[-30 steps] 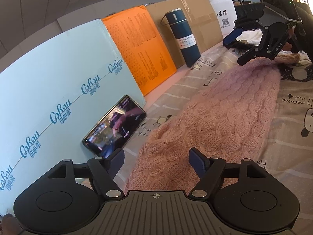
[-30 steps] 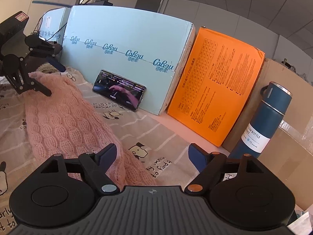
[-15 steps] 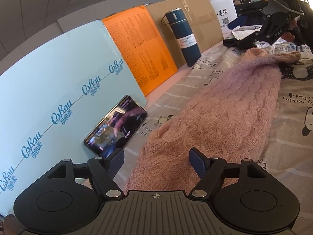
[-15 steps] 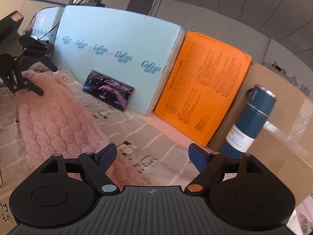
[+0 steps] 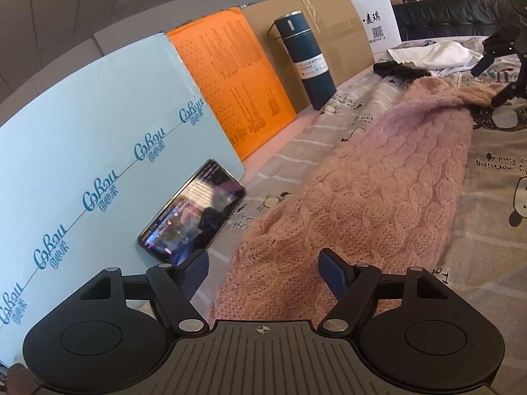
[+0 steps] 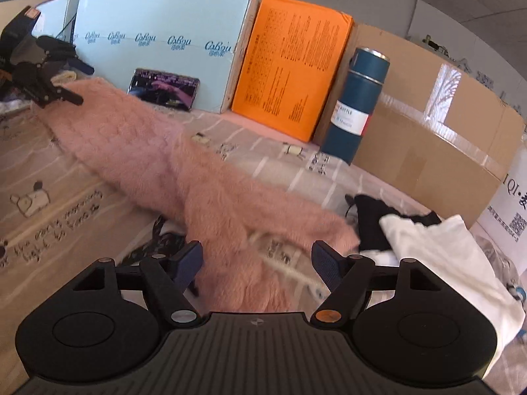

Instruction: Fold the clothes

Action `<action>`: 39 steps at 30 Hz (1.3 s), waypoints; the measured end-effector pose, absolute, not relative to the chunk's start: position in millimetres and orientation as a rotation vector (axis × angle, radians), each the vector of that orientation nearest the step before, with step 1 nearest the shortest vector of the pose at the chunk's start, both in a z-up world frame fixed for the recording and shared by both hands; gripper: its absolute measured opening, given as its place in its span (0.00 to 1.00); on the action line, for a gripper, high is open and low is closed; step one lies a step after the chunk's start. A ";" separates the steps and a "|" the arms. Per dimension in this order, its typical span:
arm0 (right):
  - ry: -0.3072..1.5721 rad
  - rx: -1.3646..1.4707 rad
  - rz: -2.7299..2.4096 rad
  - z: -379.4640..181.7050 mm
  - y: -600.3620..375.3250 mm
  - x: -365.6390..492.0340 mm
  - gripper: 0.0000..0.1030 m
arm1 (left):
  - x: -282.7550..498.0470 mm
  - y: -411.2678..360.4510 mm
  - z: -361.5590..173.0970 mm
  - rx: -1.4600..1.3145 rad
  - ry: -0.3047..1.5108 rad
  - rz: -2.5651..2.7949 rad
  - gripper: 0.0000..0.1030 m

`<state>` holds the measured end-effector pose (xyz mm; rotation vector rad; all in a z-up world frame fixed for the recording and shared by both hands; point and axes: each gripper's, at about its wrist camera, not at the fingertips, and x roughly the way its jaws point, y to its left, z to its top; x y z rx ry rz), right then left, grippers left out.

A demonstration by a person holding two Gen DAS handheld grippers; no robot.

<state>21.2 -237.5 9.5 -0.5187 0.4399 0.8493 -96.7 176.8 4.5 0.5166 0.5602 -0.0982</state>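
Observation:
A pink cable-knit sweater (image 5: 388,177) lies stretched along the cartoon-print bed sheet (image 5: 494,230). Its near end sits between the wide-apart fingers of my left gripper (image 5: 263,273), which is open; the left pad stands clear of the knit. In the right wrist view, the sweater's (image 6: 184,171) other end runs in between the fingers of my right gripper (image 6: 257,265). Those jaws are closing, with a gap still showing beside the knit. The right gripper (image 5: 487,84) also shows at the far right of the left wrist view. The left gripper (image 6: 82,84) appears far left in the right wrist view.
Along the back stand a light blue box (image 5: 82,151), an orange box (image 5: 230,85), a dark blue flask (image 5: 306,62) and a cardboard box (image 6: 428,125). A lit phone (image 5: 194,210) leans on the blue box. White clothing (image 6: 438,263) and a black garment (image 6: 372,223) lie beyond the sweater.
My right gripper has swung right, away from the left one, to the sweater's far end, and its jaws have narrowed a little. The left gripper has not moved.

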 end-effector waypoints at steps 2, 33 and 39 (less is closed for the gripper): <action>0.460 -0.510 0.828 6.0 -239.0 25.1 0.65 | -95.7 176.1 3.0 0.516 0.567 -0.104 0.73; 0.479 -0.063 0.813 14.5 -257.6 129.4 0.47 | -67.0 180.2 -9.7 0.257 0.468 -0.165 0.68; 0.487 -0.007 0.790 10.8 -262.1 132.7 0.49 | -70.2 191.2 -13.6 0.174 0.443 -0.247 0.19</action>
